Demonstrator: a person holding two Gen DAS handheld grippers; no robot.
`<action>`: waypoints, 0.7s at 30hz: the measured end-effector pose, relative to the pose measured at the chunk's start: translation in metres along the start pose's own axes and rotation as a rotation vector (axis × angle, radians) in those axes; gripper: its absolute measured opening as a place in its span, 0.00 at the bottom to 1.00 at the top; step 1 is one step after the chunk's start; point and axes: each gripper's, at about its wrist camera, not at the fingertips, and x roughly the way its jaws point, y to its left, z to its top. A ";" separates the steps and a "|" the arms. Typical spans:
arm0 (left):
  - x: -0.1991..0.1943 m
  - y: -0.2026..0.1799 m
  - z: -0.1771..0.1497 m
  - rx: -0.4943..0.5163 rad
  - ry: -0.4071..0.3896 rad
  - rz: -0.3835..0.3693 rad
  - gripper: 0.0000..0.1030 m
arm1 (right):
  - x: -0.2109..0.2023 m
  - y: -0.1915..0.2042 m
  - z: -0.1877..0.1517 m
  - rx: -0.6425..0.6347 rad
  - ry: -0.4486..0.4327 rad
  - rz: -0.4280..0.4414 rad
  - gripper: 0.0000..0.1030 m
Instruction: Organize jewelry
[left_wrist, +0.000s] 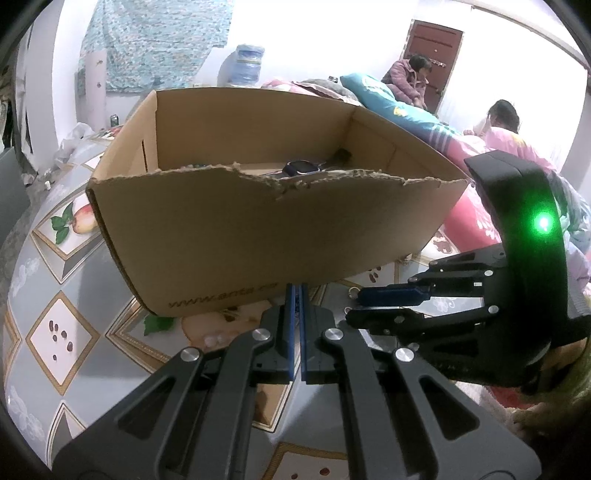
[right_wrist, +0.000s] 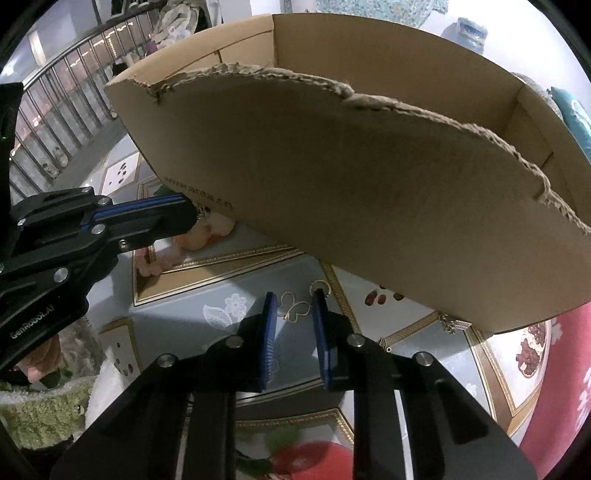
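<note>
Blue pads of the left tool (left_wrist: 297, 291) are clenched together with nothing visible between them, tips close to the near wall of the cardboard box (left_wrist: 258, 236). The right tool (right_wrist: 295, 299) stands released, its fingers apart over a gold butterfly-shaped jewelry piece (right_wrist: 299, 308) lying on the patterned bench (right_wrist: 229, 269), just near of the box. A second small gold piece (right_wrist: 452, 325) lies on the bench to the right, beside the box's bottom edge. Inside the box, over its torn near rim, a dark watch-like item (left_wrist: 301, 168) shows; the rest of the contents are hidden by the wall. Bedding (left_wrist: 402, 110) lies far right.
</note>
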 end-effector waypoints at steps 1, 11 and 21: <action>0.000 0.000 0.000 -0.002 -0.001 0.000 0.01 | 0.000 0.000 0.000 0.006 -0.008 0.000 0.19; -0.006 0.002 -0.001 -0.003 -0.010 -0.001 0.01 | -0.005 -0.010 -0.002 0.035 -0.011 0.021 0.19; -0.043 -0.014 0.013 0.004 -0.091 -0.040 0.01 | -0.074 -0.015 -0.010 0.046 -0.219 0.098 0.19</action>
